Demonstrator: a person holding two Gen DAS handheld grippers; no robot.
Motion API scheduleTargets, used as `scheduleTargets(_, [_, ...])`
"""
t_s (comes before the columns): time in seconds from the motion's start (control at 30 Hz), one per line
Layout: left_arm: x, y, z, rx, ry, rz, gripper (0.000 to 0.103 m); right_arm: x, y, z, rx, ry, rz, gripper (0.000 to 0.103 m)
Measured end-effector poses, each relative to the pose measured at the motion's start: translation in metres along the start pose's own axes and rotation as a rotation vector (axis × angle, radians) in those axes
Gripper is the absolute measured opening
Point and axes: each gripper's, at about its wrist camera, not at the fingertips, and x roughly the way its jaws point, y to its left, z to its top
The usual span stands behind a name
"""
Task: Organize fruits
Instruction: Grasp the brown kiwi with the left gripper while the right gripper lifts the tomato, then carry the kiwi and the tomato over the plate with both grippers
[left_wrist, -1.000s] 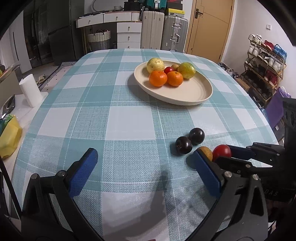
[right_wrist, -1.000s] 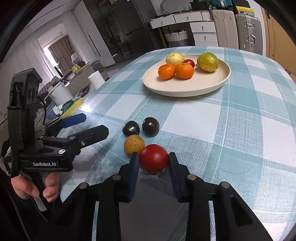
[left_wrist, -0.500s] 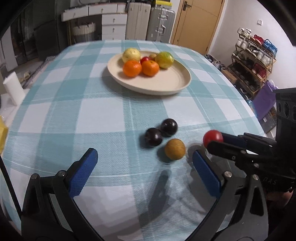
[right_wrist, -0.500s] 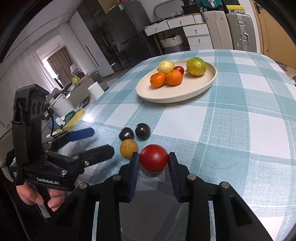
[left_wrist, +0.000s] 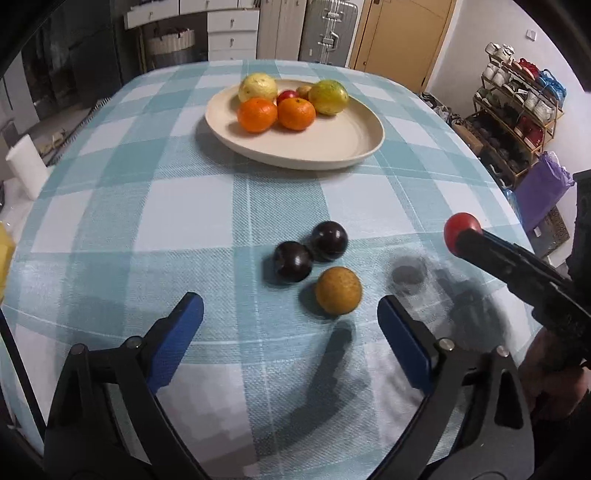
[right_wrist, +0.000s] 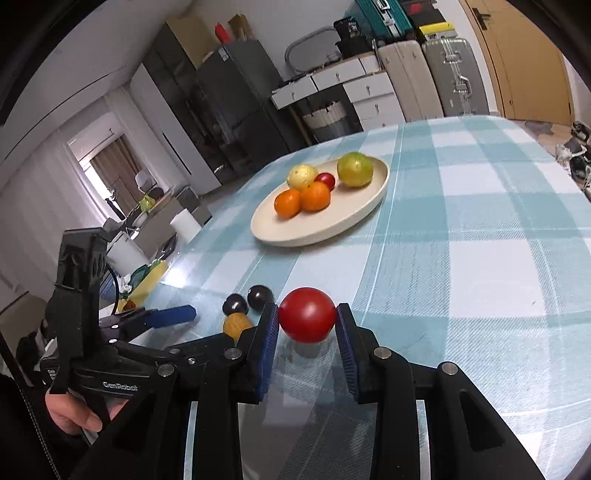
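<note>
Clamped between the right gripper (right_wrist: 307, 320) pads, a red fruit (right_wrist: 307, 319) is held above the tablecloth; the left gripper (left_wrist: 290, 322) (jaws closing, nothing between them) is aimed near a russet fruit (left_wrist: 338, 290).

A teal-and-white checked tablecloth (left_wrist: 192, 206) is spread over the table, beyond which white drawers (left_wrist: 232, 31), two suitcases (left_wrist: 328, 31), a wooden door (left_wrist: 402, 37), a shoe rack (left_wrist: 517, 110) and a white paper roll (left_wrist: 23, 170) are seen.

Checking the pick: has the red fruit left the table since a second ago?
Yes. The red fruit, clamped in the right gripper, lifted away from the yellow-brown fruit.
</note>
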Motion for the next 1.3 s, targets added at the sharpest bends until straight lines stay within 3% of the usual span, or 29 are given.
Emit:
scheduleTargets(0.2, [0.004,-0.004,0.003,-0.013,0.022,0.016,0.088,0.000,-0.007,-0.001,0.021,-0.004,0.019,0.032])
scheduleTargets(0.3, [0.009,-0.003,0.005,-0.034,0.044,0.018,0.076,0.000,-0.007,-0.002,0.022,-0.004,0.037,0.032])
scheduleTargets(0.43, [0.008,0.002,0.008,-0.107,0.041,0.004,0.068,-0.002,-0.008,-0.002,0.025,-0.017,0.049,0.032])
scheduleTargets(0.5, [0.008,0.001,0.010,-0.114,0.040,-0.012,0.053,-0.002,-0.009,-0.003,0.026,-0.020,0.055,0.032])
scheduleTargets(0.7, [0.009,-0.006,0.009,-0.099,0.065,-0.055,0.024,-0.003,-0.010,-0.003,0.032,-0.025,0.071,0.032])
scheduleTargets(1.3, [-0.009,0.000,0.006,-0.116,0.037,-0.105,0.025,-0.002,-0.012,-0.004,0.039,-0.019,0.069,0.032])
